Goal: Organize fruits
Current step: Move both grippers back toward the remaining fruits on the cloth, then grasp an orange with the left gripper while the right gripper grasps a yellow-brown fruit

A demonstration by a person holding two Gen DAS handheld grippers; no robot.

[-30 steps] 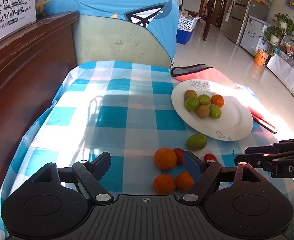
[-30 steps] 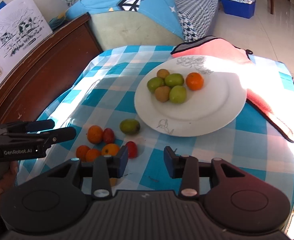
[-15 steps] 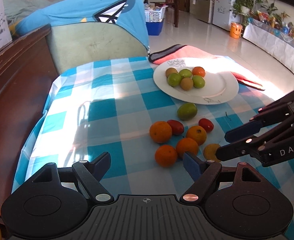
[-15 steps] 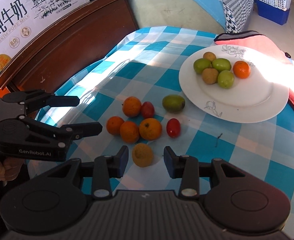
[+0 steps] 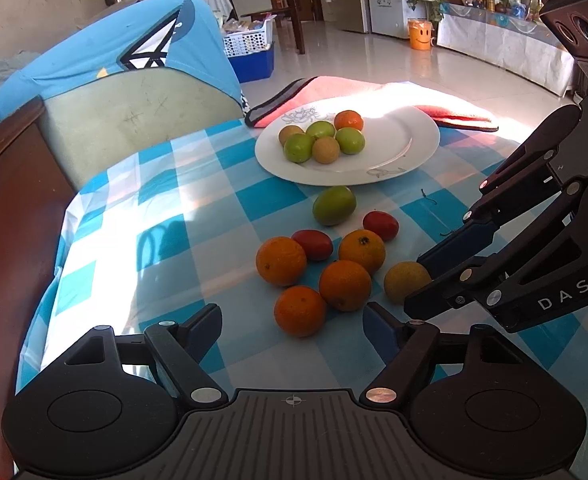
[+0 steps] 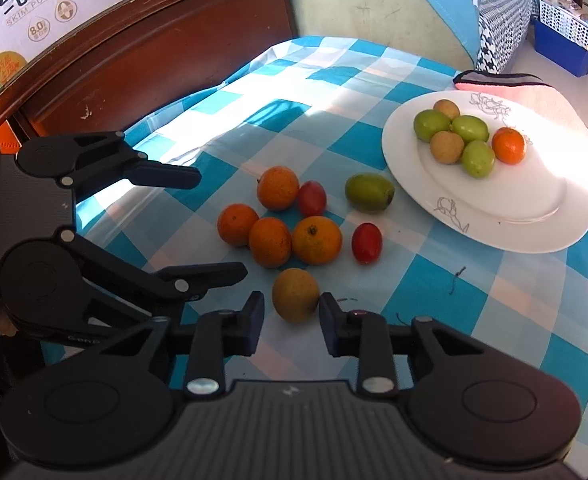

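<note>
Right hand-held gripper [image 6: 290,318]: jaws just narrowed around brown fruit [image 6: 295,294]; right pad seen touching, left pad just clear, grip not yet firm. Fruit still on worktop [image 6: 434,308], nearer than oranges [image 6: 316,240].

Left hand-held gripper [image 5: 292,326]: slightly narrowed, wide open, empty, lowered toward oranges.

Plate [image 6: 534,224] judged destination.

The left wrist camera sits low over the checked tablecloth [image 5: 182,184], looking forward and down toward twelve o'clock, with the white plate [image 5: 410,148] at one o'clock and the other gripper entering at three. The right wrist camera looks steeply down, close to the cloth, plate [image 6: 534,216] at two o'clock. Both views share the loose oranges [image 5: 344,285] [image 6: 270,242] and the plate.
</note>
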